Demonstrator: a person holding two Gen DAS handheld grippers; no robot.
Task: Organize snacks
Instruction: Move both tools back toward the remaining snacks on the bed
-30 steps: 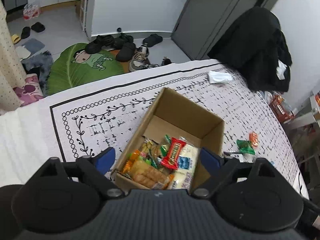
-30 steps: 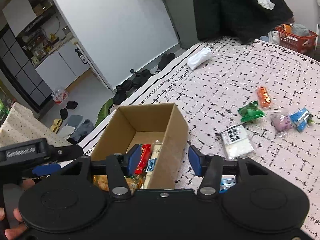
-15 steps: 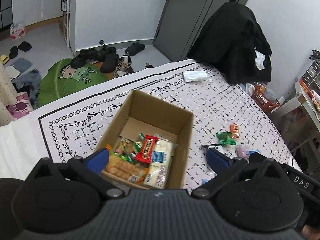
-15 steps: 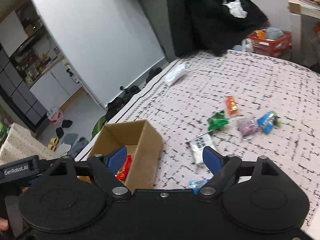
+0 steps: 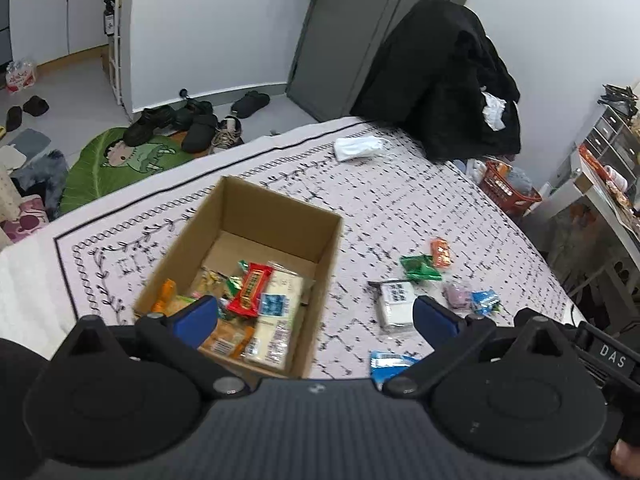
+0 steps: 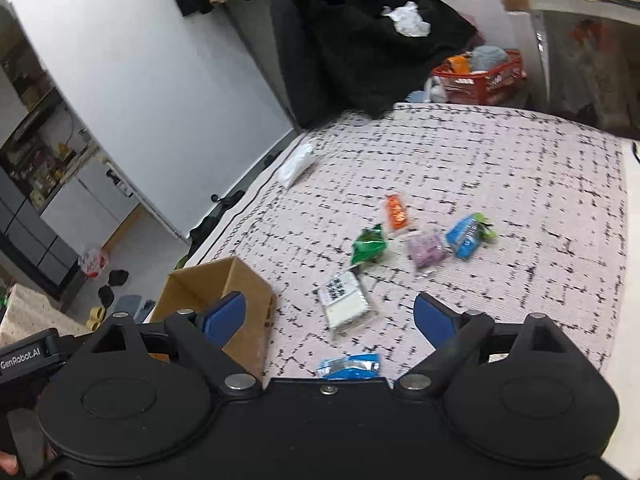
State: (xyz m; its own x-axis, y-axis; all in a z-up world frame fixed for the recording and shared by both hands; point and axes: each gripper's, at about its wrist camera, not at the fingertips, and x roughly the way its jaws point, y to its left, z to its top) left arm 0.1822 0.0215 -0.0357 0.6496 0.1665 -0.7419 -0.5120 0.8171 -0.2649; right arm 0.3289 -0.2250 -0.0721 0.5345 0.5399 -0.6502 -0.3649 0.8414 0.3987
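While both grippers, left gripper (image 5: 315, 315) and right gripper (image 6: 330, 314), hang spread wide and empty, the cardboard box (image 5: 280, 216) is part-filled with snacks. Loose packets, including a white packet (image 6: 347, 301), lie mid-blanket (image 6: 520, 160); the labels are probably too blurry to read.

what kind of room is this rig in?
Likely a small lived-in apartment, near the entry: shoes lie on the floor by a grey door, a black coat hangs nearby, and kitchen cabinets show behind.

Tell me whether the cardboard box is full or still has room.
Still has room. The cardboard box is open-topped; snack packets cover only its near half, with bare floor showing at the far end.
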